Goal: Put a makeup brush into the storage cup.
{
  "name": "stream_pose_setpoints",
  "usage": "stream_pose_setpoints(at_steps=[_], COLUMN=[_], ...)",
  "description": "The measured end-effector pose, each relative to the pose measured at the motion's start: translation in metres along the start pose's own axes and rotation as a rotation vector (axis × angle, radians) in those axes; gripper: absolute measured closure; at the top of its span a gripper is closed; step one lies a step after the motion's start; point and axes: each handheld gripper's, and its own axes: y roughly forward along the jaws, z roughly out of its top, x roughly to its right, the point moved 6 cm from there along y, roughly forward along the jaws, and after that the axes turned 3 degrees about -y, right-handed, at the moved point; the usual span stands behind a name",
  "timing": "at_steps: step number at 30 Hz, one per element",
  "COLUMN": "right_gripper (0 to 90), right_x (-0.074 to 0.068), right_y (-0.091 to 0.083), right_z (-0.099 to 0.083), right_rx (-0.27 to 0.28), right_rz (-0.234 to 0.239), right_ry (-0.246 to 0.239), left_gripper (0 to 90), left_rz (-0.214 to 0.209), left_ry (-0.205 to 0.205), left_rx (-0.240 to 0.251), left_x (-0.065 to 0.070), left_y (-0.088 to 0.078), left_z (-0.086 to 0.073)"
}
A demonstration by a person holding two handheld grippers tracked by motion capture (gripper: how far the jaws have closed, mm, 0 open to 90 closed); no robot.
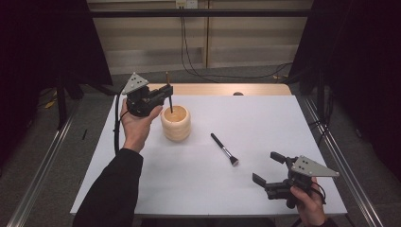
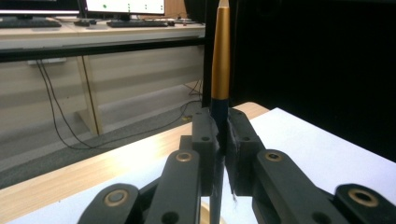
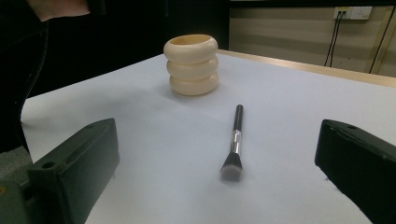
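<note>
Gold and dark blue, the slim brush handle [image 2: 220,60] stands upright between the jaws of my left tool [image 1: 166,92], which are clamped tight on it. In the high view that tool sits above the left rim of the cream, ringed holder [image 1: 176,124], and the thin dark lower part of the brush [image 1: 170,101] reaches down into the holder's mouth. I cannot tell whether its tip touches the bottom. My left hand [image 1: 136,124] wraps the tool's body from below, with the grey three-cornered plate [image 1: 135,82] on top and the cable [image 1: 116,127] hanging down beside the wrist.

My right tool [image 1: 267,168] rests low near the front right corner of the white surface [image 1: 265,118], its jaws spread wide with nothing between them. In the right gripper view those jaws frame a second brush [image 3: 235,140], black handle, silver collar and dark bristles, lying flat on the surface with its bristles toward me. It lies well apart from the holder [image 3: 191,64], which stands farther back and to the left. A wooden strip [image 1: 222,89] edges the far side of the surface.
</note>
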Motion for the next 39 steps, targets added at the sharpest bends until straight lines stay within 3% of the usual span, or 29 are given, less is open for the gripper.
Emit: stream_pose_setpoints(at_steps=[7, 13, 22, 39], right_gripper=[0.0, 0.0, 0.0, 0.0], right_x=[0.001, 0.000, 0.000, 0.000], right_y=[-0.001, -0.001, 0.000, 0.000], right_z=[0.000, 0.000, -0.001, -0.001], right_rx=[0.000, -0.004, -0.005, -0.009], right_rz=[-0.003, 0.008, 0.011, 0.007], right_ry=[0.004, 0.003, 0.004, -0.007], left_gripper=[83.7, 83.7, 83.7, 83.5], left_rz=[0.001, 0.027, 0.026, 0.022], left_ry=[-0.003, -0.028, -0.031, -0.055], left_rx=[-0.015, -0.031, -0.066, -0.118], left_x=[-0.008, -0.015, -0.014, -0.016], left_y=[0.010, 0.018, 0.030, 0.034], left_z=[-0.011, -0.026, -0.045, -0.076])
